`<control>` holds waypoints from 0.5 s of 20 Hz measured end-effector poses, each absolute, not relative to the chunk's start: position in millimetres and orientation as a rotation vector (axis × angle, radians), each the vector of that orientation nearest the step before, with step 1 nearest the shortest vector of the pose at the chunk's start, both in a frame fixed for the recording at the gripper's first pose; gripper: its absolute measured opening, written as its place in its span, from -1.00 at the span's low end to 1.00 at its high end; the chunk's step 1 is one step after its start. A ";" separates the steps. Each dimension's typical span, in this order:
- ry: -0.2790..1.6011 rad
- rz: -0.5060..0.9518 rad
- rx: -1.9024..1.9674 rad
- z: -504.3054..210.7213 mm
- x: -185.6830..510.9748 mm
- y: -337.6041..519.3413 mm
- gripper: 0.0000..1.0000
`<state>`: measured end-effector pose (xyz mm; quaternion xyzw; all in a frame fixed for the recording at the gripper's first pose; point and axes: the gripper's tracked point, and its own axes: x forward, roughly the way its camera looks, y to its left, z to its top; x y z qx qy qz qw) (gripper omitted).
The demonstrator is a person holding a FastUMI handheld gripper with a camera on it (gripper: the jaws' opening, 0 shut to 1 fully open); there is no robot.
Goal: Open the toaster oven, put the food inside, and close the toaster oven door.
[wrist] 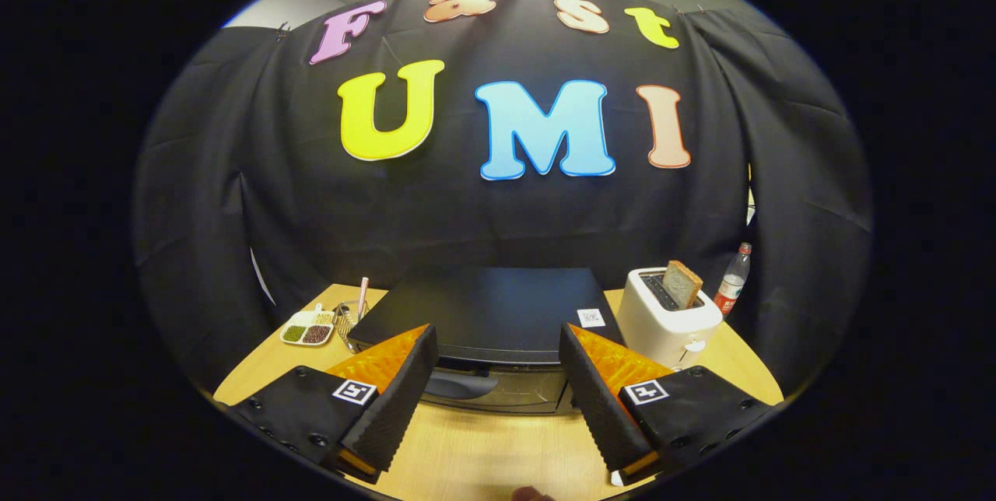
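A black toaster oven (486, 314) sits on the wooden table (482, 454), seen from above and in front. Its door is closed, and the handle (461, 386) runs across the top of its front face. My gripper (498, 345) hangs open above the oven's front edge, with nothing between its fingers. The left fingertip (416, 345) is over the oven's front left corner and the right fingertip (580, 349) is over its front right corner. A slice of toast (682, 284) stands in the slot of a white pop-up toaster (669, 318) right of the oven.
A small white divided dish (307, 328) with beans and grains lies left of the oven, beside a pink-striped stick (362, 296) and some metal utensils (344, 318). A plastic bottle with a red label (732, 281) stands behind the toaster. Bare table lies in front of the oven.
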<state>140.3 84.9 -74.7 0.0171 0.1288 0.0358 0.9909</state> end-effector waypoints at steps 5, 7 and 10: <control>0.333 0.079 0.056 -113.8 164.6 112.8 0.99; 0.357 0.069 0.063 -126.4 170.8 119.9 0.99; 0.377 0.042 0.035 -142.8 177.9 124.3 1.00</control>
